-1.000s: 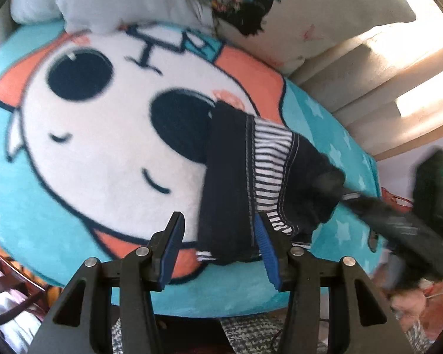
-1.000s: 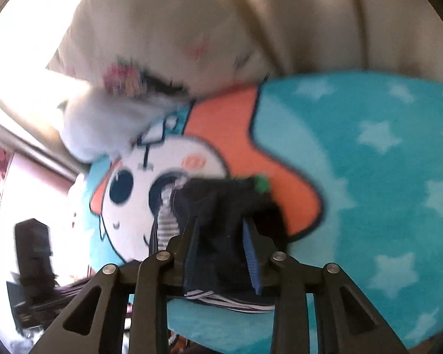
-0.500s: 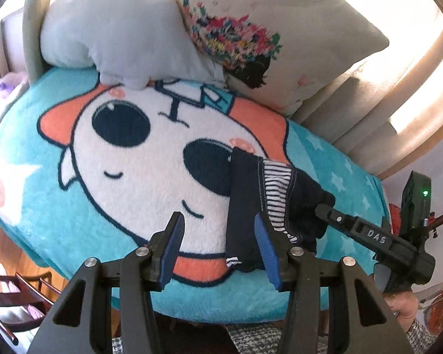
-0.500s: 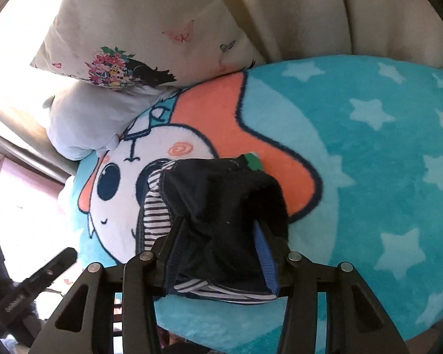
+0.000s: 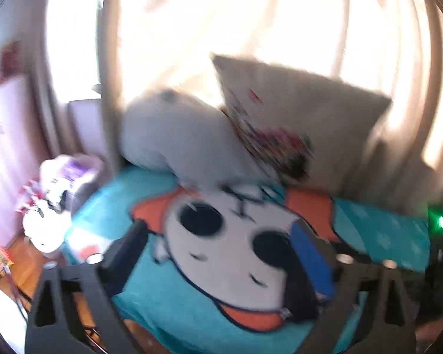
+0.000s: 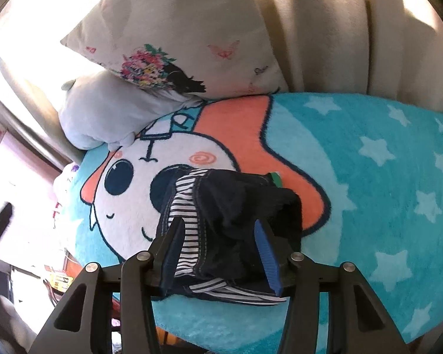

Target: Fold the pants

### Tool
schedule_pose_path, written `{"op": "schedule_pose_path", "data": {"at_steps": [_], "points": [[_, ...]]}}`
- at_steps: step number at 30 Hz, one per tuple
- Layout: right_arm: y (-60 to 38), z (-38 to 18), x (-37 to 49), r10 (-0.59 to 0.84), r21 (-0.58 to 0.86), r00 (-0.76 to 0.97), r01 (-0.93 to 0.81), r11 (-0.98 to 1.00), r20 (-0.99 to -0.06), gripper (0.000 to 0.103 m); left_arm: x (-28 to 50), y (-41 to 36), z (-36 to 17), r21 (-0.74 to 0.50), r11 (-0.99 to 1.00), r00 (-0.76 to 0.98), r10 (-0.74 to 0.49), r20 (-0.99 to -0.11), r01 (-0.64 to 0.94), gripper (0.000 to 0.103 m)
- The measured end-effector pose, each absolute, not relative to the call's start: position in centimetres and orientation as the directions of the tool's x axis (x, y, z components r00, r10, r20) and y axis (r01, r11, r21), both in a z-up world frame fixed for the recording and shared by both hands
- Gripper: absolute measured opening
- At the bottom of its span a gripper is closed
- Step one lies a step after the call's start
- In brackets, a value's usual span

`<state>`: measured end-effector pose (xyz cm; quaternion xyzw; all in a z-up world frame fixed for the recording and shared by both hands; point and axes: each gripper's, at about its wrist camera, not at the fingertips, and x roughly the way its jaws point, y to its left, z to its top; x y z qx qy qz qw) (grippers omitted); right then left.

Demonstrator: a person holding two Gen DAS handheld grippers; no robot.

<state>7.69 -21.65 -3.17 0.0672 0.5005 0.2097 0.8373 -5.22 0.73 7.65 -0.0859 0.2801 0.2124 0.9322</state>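
Dark folded pants (image 6: pixel 236 206) with a striped inner lining lie bunched on a teal cartoon blanket (image 6: pixel 369 177). My right gripper (image 6: pixel 220 249) points down over their near end. Its jaws are opening, the bundle sits between the fingers, and the blue pad (image 6: pixel 265 253) stands just clear of the cloth. The left wrist view is blurred. There my left gripper (image 5: pixel 218 262) is raised above the blanket (image 5: pixel 162 295), its jaws opening wide with nothing between them. Only a dark strip of the pants (image 5: pixel 298 298) shows behind its right finger.
A floral cream pillow (image 6: pixel 192 44) and a grey plush pillow (image 6: pixel 103 112) lean at the blanket's far edge, with pale curtains (image 6: pixel 339 29) behind. Cluttered bags (image 5: pixel 59 194) and wooden floor lie past the left edge. A green light (image 5: pixel 441 222) glows at the right.
My left gripper has lifted away from the pants, tipped upward and spread its jaws wide. The right gripper's jaws have widened around the bundle, which now rests on the blanket.
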Motion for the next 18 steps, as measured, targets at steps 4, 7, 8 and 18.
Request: {"op": "schedule_pose_path", "data": {"at_steps": [4, 7, 8, 18], "points": [[-20.0, -2.7, 7.6, 0.407, 0.284, 0.412, -0.327, 0.901, -0.815, 0.056, -6.4, 2.8, 8.5, -0.070, 0.871, 0.749, 0.374, -0.546, -0.486, 0.103], [-18.2, -2.6, 7.6, 0.404, 0.266, 0.394, -0.361, 0.894, -0.825, 0.056, -6.8, 4.4, 7.4, -0.085, 0.853, 0.708, 0.368, -0.603, -0.515, 0.103], [-17.6, -2.8, 7.6, 0.405, 0.262, 0.385, -0.372, 0.890, -0.829, 0.056, -6.9, 5.0, 6.9, -0.088, 0.846, 0.689, 0.363, -0.627, -0.526, 0.103], [-13.1, -3.8, 6.0, 0.393, 0.205, 0.331, -0.480, 0.853, -0.858, 0.056, -8.1, 7.0, 4.3, -0.160, 0.809, 0.641, 0.309, -0.702, -0.566, 0.103]]}}
